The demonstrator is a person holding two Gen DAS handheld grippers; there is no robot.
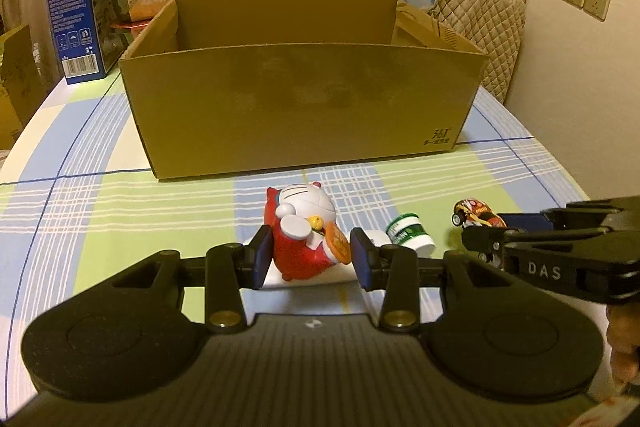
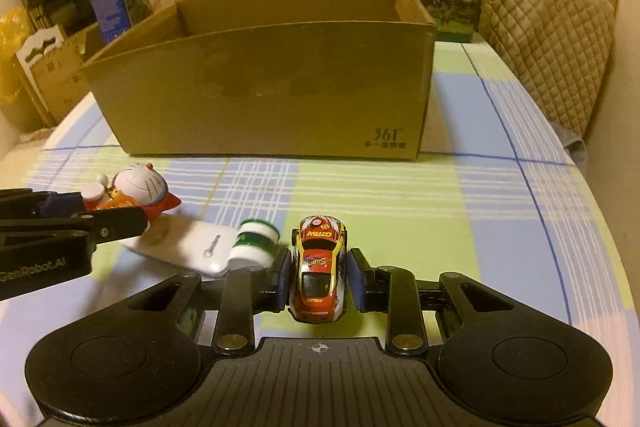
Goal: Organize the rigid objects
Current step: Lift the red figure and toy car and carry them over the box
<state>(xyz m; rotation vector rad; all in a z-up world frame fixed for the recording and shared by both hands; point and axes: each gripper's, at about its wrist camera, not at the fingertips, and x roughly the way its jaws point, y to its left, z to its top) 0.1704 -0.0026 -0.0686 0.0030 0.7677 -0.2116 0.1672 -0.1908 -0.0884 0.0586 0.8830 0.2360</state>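
Left gripper (image 1: 311, 259) clamps the hard, glossy cat figurine (image 1: 306, 227) at its belly, right gripper (image 2: 319, 281) pinches the light toy car (image 2: 319, 269) across its doors, both probably slippery.

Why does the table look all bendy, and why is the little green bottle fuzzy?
Left wrist view: the fisheye lens bows the table edges and darkens the corners; the bottle is sharp here. Right wrist view: same bending, and the bottle is smeared by motion blur. Both look yellowish from warm indoor light.
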